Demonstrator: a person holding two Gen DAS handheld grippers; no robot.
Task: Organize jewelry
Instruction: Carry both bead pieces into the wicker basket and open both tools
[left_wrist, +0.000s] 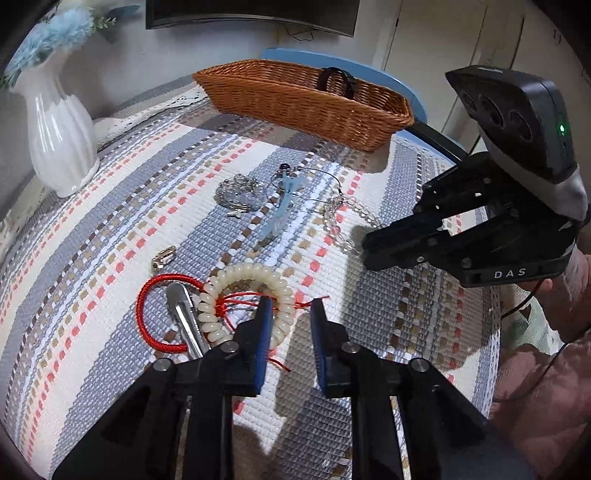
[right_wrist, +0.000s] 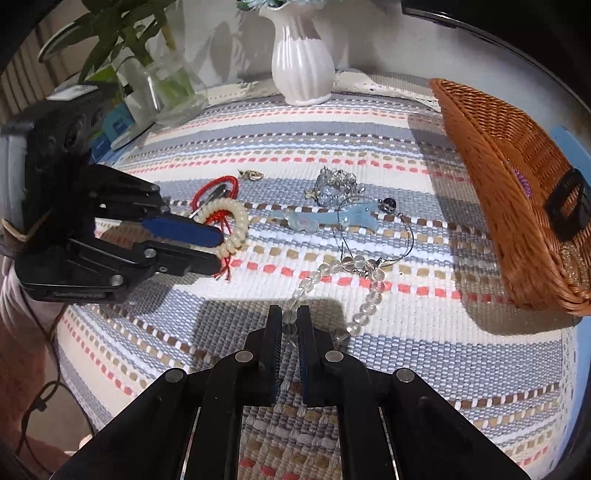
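A cream disc-bead bracelet (left_wrist: 221, 291) on red cord lies on the striped cloth. My left gripper (left_wrist: 290, 306) is open astride its right rim, one finger inside the ring, the other outside with a gap showing; from the right wrist view the left gripper (right_wrist: 219, 247) reaches over the same bracelet (right_wrist: 236, 221). My right gripper (right_wrist: 289, 312) is shut on a clear bead bracelet (right_wrist: 365, 306), whose beads show between the pads. In the left wrist view the right gripper (left_wrist: 367, 251) sits at the clear beads (left_wrist: 334, 221). A wicker basket (left_wrist: 306, 107) (right_wrist: 509, 206) holds a black band (right_wrist: 569, 206).
On the cloth lie a red cord loop (left_wrist: 147, 317), a silver clip (left_wrist: 184, 317), a small gold clasp (left_wrist: 163, 256), a crystal cluster (left_wrist: 238, 194), a pale blue piece (left_wrist: 282, 214) and a thin wire necklace (right_wrist: 391, 236). A white vase (right_wrist: 301, 55) and glass jar (right_wrist: 173, 88) stand behind.
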